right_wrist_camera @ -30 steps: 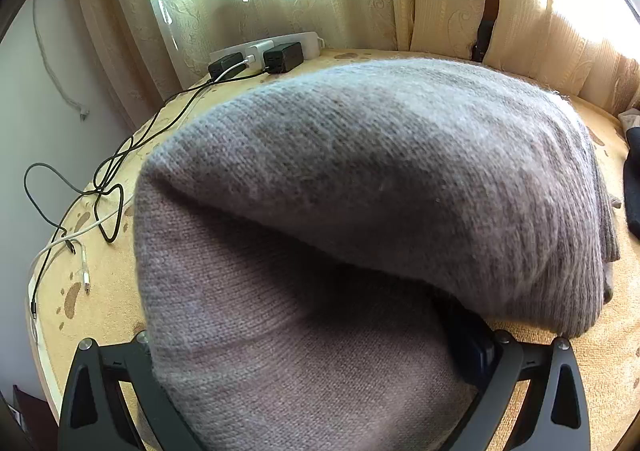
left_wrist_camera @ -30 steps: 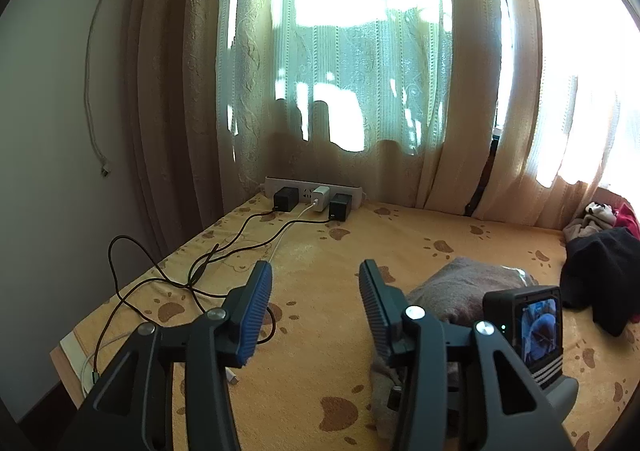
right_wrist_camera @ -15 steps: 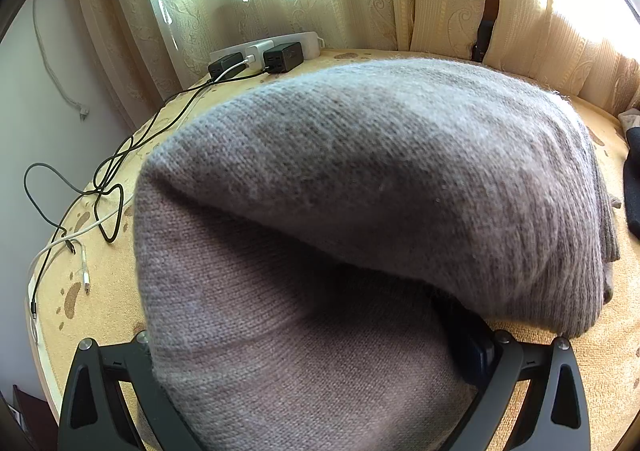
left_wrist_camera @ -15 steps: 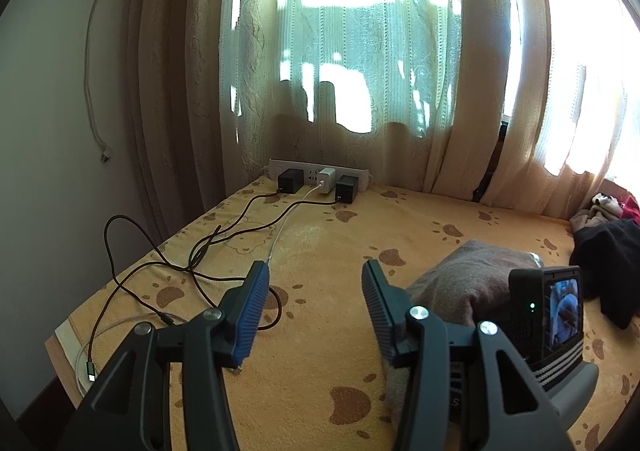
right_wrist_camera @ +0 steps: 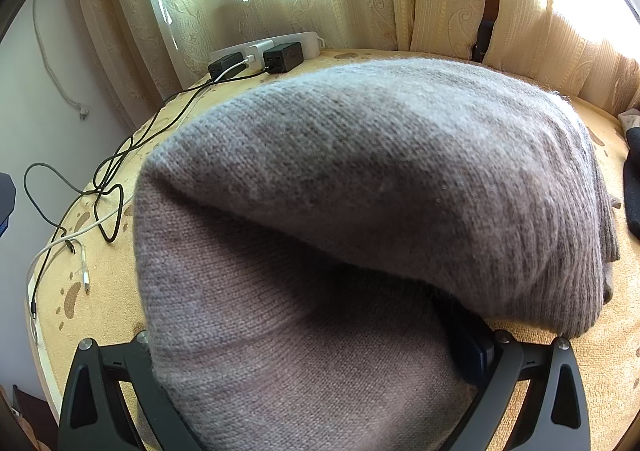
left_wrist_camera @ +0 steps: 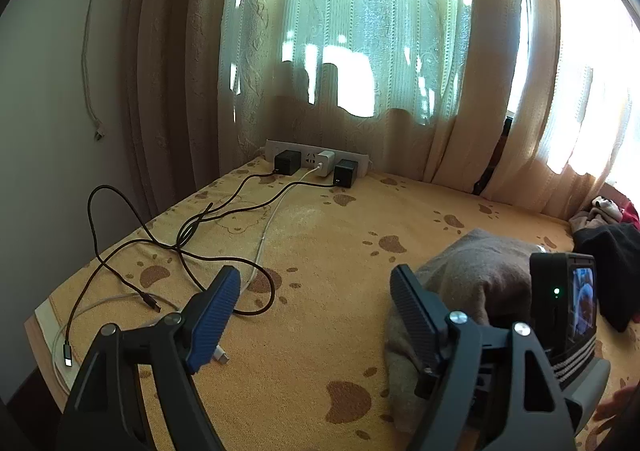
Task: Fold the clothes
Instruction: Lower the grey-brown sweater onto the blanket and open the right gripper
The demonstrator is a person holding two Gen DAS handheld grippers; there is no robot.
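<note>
On the bed | one sweater [right_wrist_camera: 360, 179] draped over right tool [right_wrist_camera: 312, 363], grip unclear | left tool [left_wrist_camera: 316, 299] released | three chargers [left_wrist_camera: 344, 175]

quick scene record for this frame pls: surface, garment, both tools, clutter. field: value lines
surface: orange paw-print cover
garment: grey-brown knit sweater, bunched, draped over the right tool
left tool: open, empty, above the cover, left of the sweater
right tool: fingers mostly buried in the knit; open or shut cannot be told
cables: black and white leads, loose on the cover's left side
power strip: by the curtain, three chargers plugged in
other clothes: dark pile at the far right
</note>
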